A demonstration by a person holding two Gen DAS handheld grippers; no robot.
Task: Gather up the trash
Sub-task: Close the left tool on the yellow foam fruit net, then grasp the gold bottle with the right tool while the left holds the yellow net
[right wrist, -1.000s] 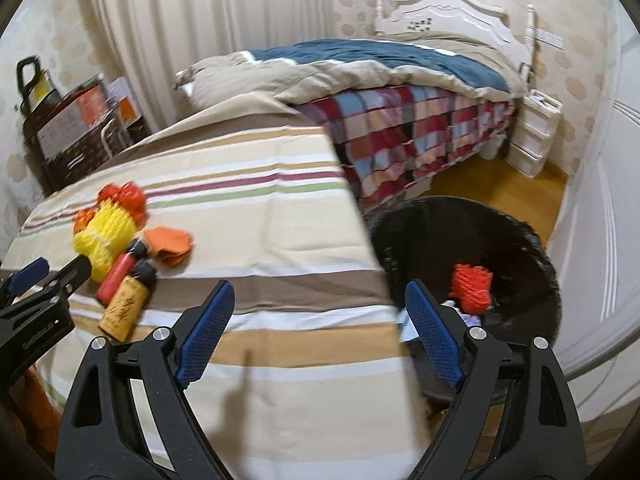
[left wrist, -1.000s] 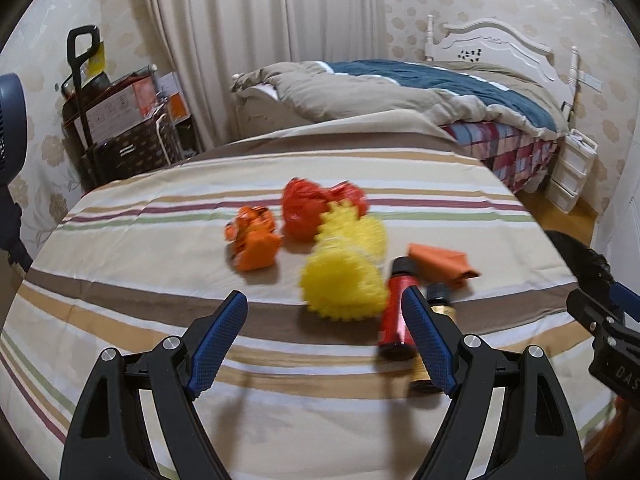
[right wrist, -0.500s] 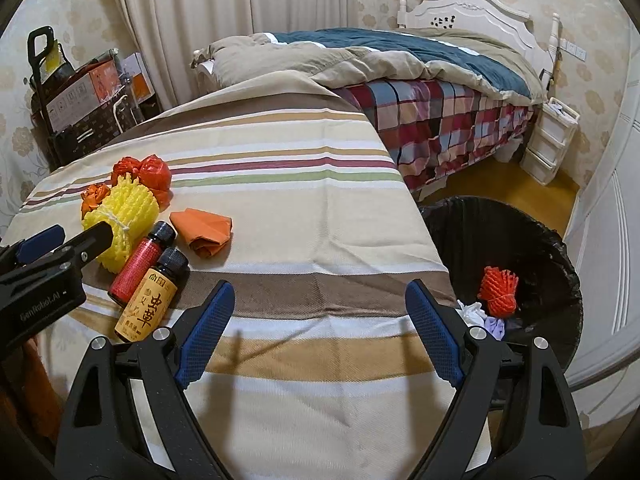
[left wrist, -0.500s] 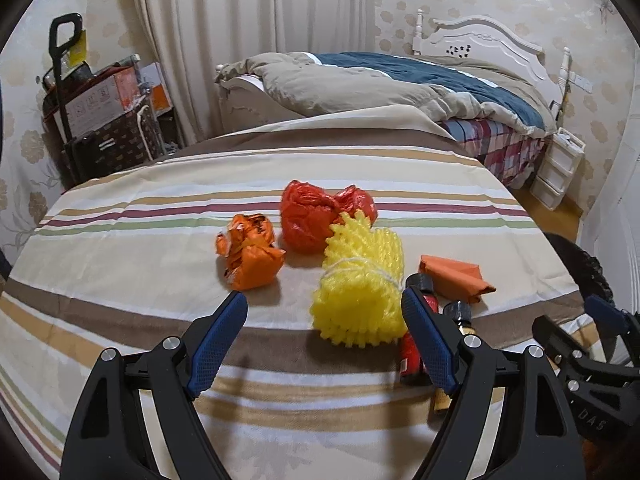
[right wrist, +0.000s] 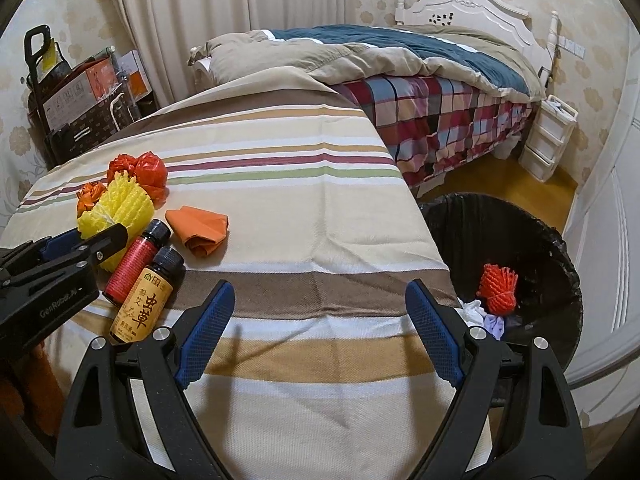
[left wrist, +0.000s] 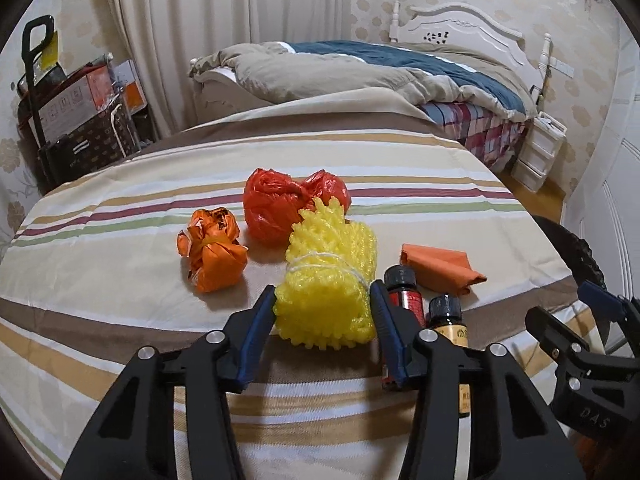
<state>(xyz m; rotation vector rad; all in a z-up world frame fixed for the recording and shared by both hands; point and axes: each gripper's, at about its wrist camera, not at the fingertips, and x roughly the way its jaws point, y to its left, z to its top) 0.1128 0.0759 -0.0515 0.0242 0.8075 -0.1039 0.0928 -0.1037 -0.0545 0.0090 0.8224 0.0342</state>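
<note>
Orange wrapper bundle [left wrist: 214, 254]: farthest left of the litter on the striped surface [left wrist: 120, 320], tied at its middle, just left of the yellow foam net.
Red plastic bag [left wrist: 280, 208]: crumpled, behind the yellow foam net and touching its far end.
Left gripper [left wrist: 323, 312]: its blue-padded fingers [left wrist: 256, 336] stand on either side of the near end of the yellow foam net, narrowed to about the net's width; whether the pads press it I cannot tell.
Yellow foam net [left wrist: 330, 280]: a roll tied with white string, lying on the surface between the left fingers.
Red bottle [right wrist: 136, 262]: lying on its side just right of the net, black cap pointing away.
Amber bottle [right wrist: 146, 296]: lying against the red bottle, label with red characters facing up.
Orange folded cloth [right wrist: 198, 230]: just beyond the two bottles.
Right gripper [right wrist: 320, 332]: fingers spread wide over bare striped cloth, holding nothing.
Black-lined bin [right wrist: 560, 256]: on the floor off the surface's right edge; inside lie a red foam net [right wrist: 498, 286] and pale crumpled scraps.
</note>
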